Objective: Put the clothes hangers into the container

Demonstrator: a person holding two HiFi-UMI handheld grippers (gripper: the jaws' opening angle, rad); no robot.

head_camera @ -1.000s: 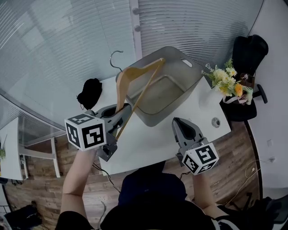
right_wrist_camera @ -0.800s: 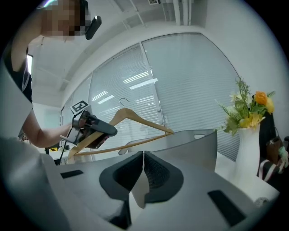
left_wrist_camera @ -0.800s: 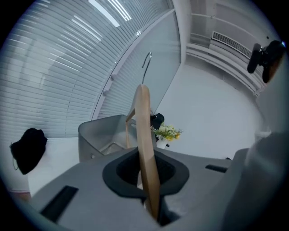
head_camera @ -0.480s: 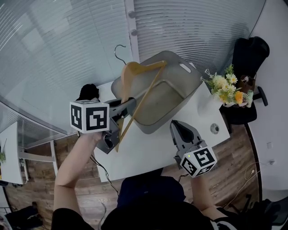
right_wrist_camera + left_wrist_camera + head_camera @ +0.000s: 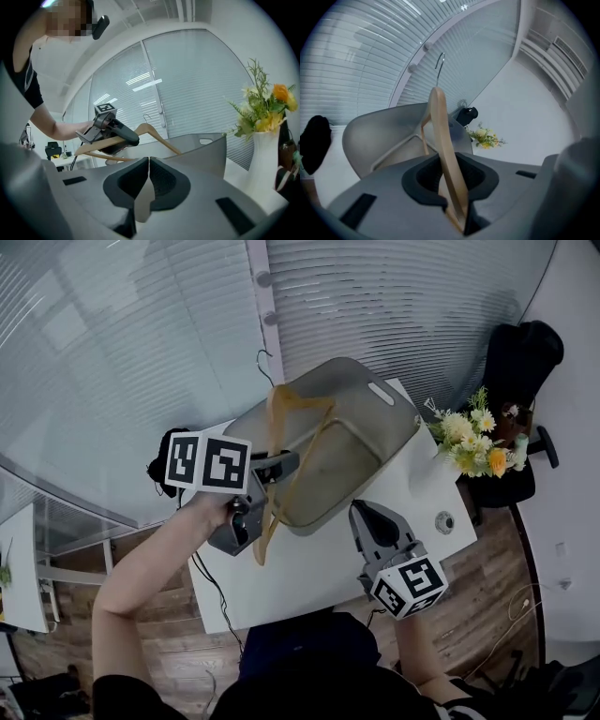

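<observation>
On the white table [image 5: 319,568] ahead of you sits a grey container [image 5: 398,427], its open mouth facing up and a handle slot in its far wall.

Your left gripper [image 5: 281,465] holds a wooden hanger [image 5: 440,131] by one arm. The jaws have just been opening a little, yet the arm is pinched low between them, so they stand only slightly apart. The hanger is held edge-up and tilted. Its wooden part reaches over the container's near-left rim and across the mouth, while its lower end hangs over the table on your side of the gripper. Its wire hook [image 5: 265,362] sticks up past the far-left corner, against the blinds [image 5: 422,306].

Your right gripper [image 5: 364,512] hovers over the table just in front of the container's near wall. Its jaws are pressed together with nothing between them.

Around the work:
- A dark object [image 5: 161,465] lies at the table's left edge, partly hidden behind your left gripper's marker cube [image 5: 208,463]. You cannot tell what it is.
- Flowers [image 5: 469,442] in a white vase [image 5: 265,159] stand just beside the container's right wall.
- A round hole [image 5: 443,520] is set in the tabletop near the right edge.
- A black chair [image 5: 520,362] stands beyond the flowers, off the table.
</observation>
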